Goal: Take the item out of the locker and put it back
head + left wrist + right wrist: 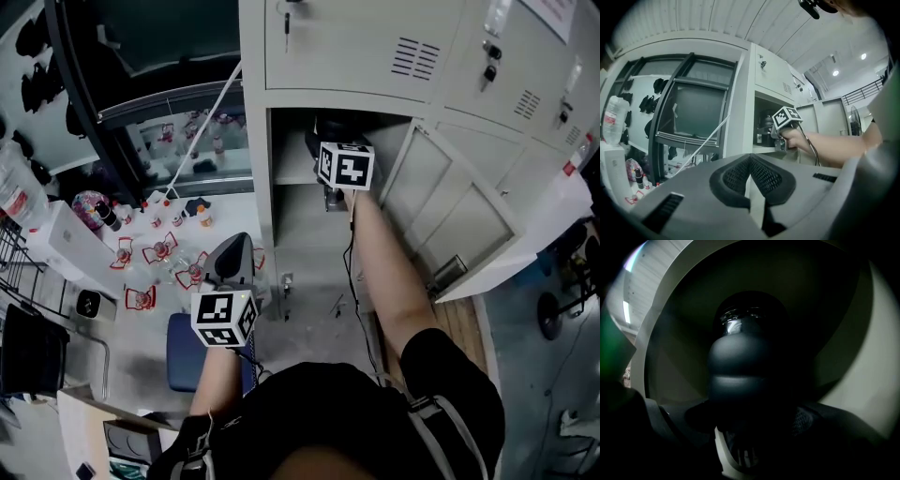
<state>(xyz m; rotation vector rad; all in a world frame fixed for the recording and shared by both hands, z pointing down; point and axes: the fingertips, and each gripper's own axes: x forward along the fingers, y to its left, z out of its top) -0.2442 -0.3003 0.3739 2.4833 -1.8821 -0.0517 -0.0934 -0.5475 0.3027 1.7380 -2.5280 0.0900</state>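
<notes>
Right gripper point(752, 425): reached into the open compartment of the grey locker point(255, 141); jaws set either side of a dark rounded item point(740, 362) and pressed against it, as far as the dim view shows
Item: inside the compartment, above its shelf point(295, 173)
Left gripper point(750, 176): held low outside the locker; jaws together, nothing between them
Locker door point(459, 225): swung wide to the right

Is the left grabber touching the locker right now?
Apart. The left gripper view shows the left gripper with its jaws shut on nothing, and the locker stands well beyond its tips with open space between them.
</notes>
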